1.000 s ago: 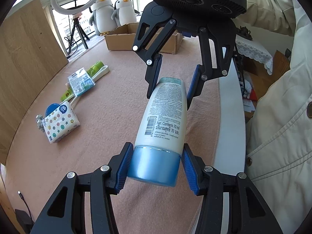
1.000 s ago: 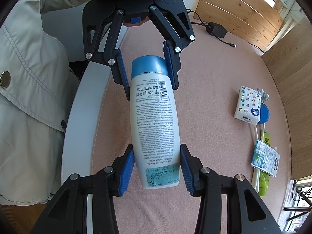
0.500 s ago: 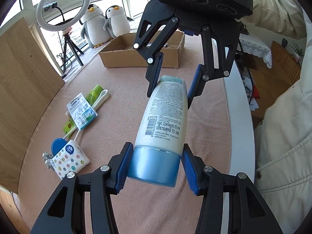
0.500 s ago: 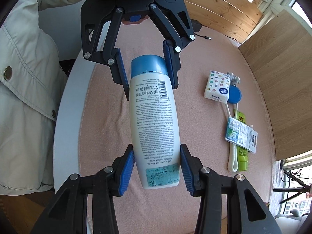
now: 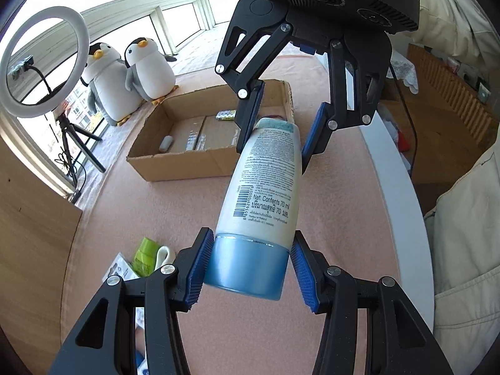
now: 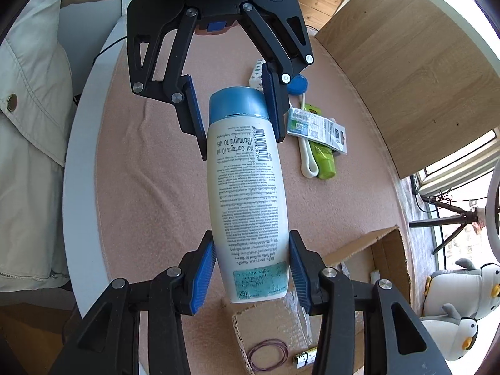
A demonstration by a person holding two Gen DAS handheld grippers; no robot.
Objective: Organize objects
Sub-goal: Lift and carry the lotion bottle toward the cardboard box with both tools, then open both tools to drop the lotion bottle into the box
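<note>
Home sunroom: plush penguins (ring light beside), bay windows.

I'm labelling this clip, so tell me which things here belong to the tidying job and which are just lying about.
Job:
- lotion bottle, held at both ends: left tongs on the blue cap, right tongs on the base
- cardboard box
- green tube, white spoon, sachet

Lying about:
- penguin toys
- ring light

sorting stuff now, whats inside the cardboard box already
In the cardboard box: a small grey item, a patterned packet and a purple rubber band. The bottle and right gripper cover one corner.
</note>
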